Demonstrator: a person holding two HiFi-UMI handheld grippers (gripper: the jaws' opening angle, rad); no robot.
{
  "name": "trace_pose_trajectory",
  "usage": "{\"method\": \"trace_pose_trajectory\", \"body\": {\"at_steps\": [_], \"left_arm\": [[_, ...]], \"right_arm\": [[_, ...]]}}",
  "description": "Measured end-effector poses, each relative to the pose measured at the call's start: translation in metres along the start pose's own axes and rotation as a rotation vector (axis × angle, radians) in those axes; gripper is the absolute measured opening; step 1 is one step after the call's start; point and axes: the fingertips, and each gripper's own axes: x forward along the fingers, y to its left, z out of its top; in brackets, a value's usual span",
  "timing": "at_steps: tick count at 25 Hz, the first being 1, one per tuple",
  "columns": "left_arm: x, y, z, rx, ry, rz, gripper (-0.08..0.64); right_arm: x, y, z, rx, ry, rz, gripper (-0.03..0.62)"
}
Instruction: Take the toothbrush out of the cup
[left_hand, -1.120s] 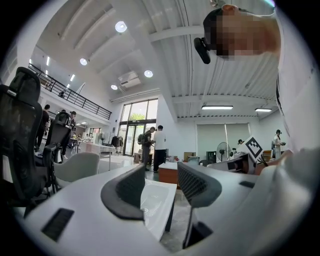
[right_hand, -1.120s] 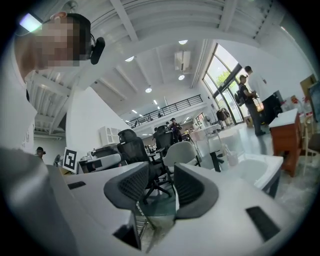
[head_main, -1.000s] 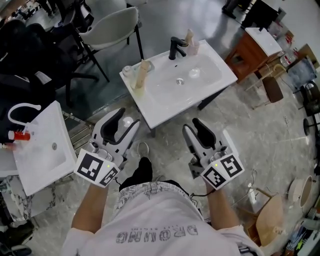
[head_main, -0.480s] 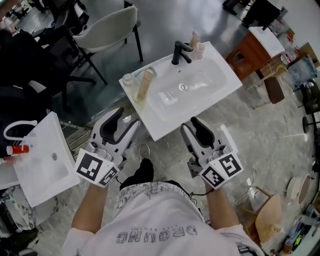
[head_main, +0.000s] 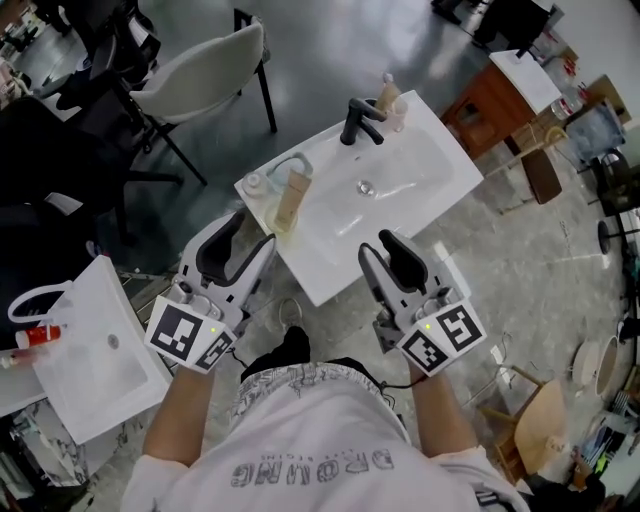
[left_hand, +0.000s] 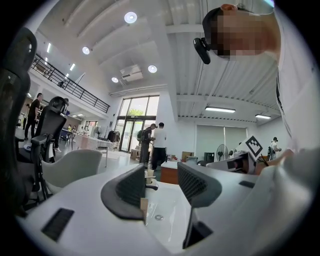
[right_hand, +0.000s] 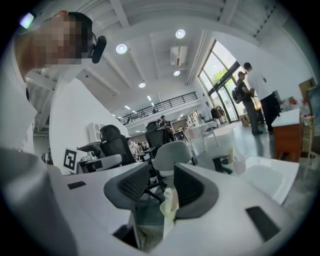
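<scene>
You're holding the left hand-held gripper (head_main: 252, 233) and right hand-held gripper (head_main: 381, 248) open and empty, pointing level at the sink (head_main: 325, 245), since the cup (head_main: 286, 167) on its corner isn't reachable yet.

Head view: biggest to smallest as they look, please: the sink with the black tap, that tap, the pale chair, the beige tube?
1. sink
2. chair
3. tap and tube: about alike, so I won't rank those two.
</scene>
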Motion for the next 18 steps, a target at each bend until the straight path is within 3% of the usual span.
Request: {"method": "trace_pose_trajectory", "body": {"at_steps": [18], "left_arm": [[0.033,0.059,0.007,-0.016,0.013,-0.052,0.218]], "right_arm": [[0.065,-0.016,0.018,0.017,-0.011,-0.05,0.169]]}}
